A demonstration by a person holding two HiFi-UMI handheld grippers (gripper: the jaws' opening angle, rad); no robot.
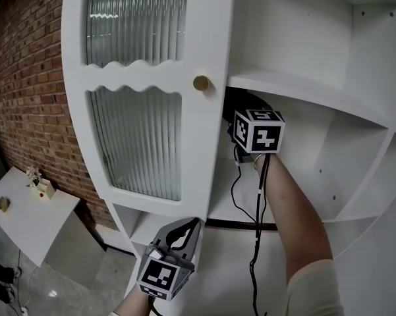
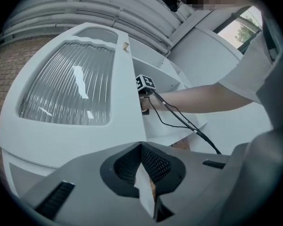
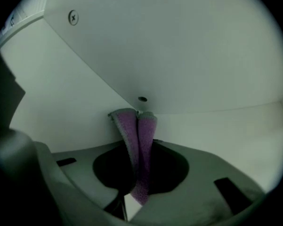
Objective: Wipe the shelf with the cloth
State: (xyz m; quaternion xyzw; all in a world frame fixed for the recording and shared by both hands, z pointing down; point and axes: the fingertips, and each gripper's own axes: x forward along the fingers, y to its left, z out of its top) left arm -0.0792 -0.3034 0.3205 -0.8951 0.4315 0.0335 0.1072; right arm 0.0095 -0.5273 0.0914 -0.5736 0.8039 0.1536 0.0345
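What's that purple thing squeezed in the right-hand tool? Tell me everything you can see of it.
It is a purple cloth, fuzzy like towelling, with a pale grey edge. It is folded into two upright ridges and pinched between the shut jaws of the right gripper. Its top end reaches the inner corner of the white cabinet and seems to press against it. The head view does not show it.

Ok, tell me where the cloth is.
Centre of the right gripper view: the purple cloth is clamped in the right gripper, its end up by the white cabinet's inner back corner.
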